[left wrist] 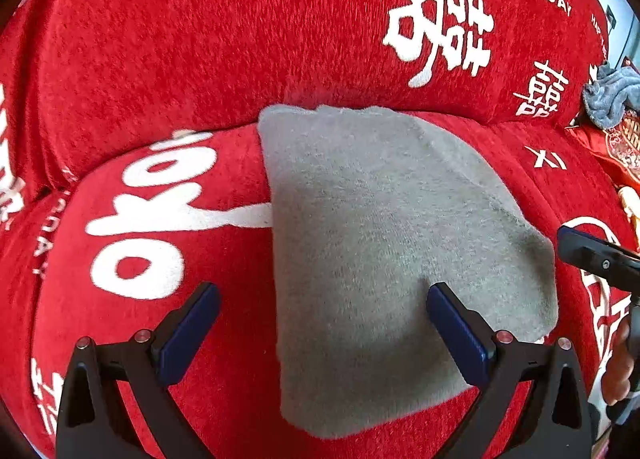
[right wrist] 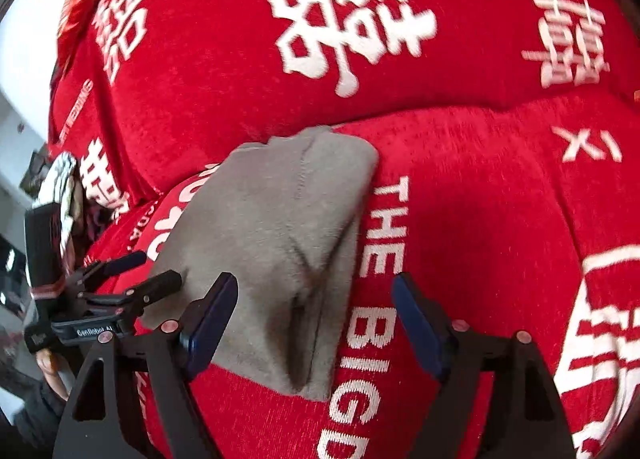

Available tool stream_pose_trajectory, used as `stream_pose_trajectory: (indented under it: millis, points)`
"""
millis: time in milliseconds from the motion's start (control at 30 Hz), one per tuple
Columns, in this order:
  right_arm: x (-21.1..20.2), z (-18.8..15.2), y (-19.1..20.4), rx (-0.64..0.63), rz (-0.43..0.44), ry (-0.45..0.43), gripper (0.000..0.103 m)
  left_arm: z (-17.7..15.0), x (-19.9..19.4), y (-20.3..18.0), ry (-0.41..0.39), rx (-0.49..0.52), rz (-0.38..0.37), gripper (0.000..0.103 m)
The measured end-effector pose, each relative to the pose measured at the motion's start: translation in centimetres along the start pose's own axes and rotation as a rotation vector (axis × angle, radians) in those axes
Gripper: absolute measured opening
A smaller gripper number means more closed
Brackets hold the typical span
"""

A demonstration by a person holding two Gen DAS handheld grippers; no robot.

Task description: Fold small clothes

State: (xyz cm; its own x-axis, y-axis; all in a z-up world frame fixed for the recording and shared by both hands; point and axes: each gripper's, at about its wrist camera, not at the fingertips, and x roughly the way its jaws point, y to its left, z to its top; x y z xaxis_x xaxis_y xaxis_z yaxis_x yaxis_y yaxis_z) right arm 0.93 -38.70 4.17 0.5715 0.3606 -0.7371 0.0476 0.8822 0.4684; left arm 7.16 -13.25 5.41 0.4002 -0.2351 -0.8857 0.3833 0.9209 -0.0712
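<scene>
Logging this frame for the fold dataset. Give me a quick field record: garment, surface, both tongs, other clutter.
garment: grey cloth, folded into a compact shape, lying flat
surface: red sofa cover with white characters and "THE BIG DAY" print
left tongs: open, straddling the cloth's left edge, nothing held
right tongs: open, over the cloth's near end, nothing held
other: blue-grey cloth bunched at far right of the sofa

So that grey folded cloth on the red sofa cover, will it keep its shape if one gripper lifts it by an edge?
Probably not. The grey cloth looks like soft fleece and already creases near its front edge, so it would likely droop and unfold. It seems light. Its nap on the red sofa cover suggests pushing bunches it rather than sliding it.
</scene>
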Motion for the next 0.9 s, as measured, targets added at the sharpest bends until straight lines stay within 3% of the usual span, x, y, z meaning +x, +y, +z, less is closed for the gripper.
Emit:
stream_pose_trajectory:
  millis: [367, 433, 467, 533, 600, 900]
  points:
    - [8.2, 2.4, -0.8, 0.147, 0.138, 0.138, 0.080, 2.0, 5.5, 1.5, 0.183, -0.145, -0.292, 0.103]
    - [9.0, 2.8, 0.0, 0.112, 0.120, 0.153, 0.065, 2.4, 6.2, 1.5, 0.200, -0.157, -0.331, 0.087]
    - [9.4, 3.0, 0.4, 0.106, 0.113, 0.156, 0.058, 2.6, 6.3, 1.3, 0.200, -0.161, -0.320, 0.085]
    - [9.4, 3.2, 0.8, 0.098, 0.119, 0.149, 0.047, 3.0, 5.7, 1.1, 0.181, -0.157, -0.308, 0.063]
    - [8.7, 3.1, 2.0, 0.042, 0.095, 0.126, 0.043, 3.1, 4.5, 0.5, 0.147, -0.124, -0.290, 0.052]
    - [6.3, 1.8, 6.6, -0.078, 0.028, 0.075, 0.040, 1.8, 0.8, -2.1, 0.062, 0.002, -0.146, 0.048]
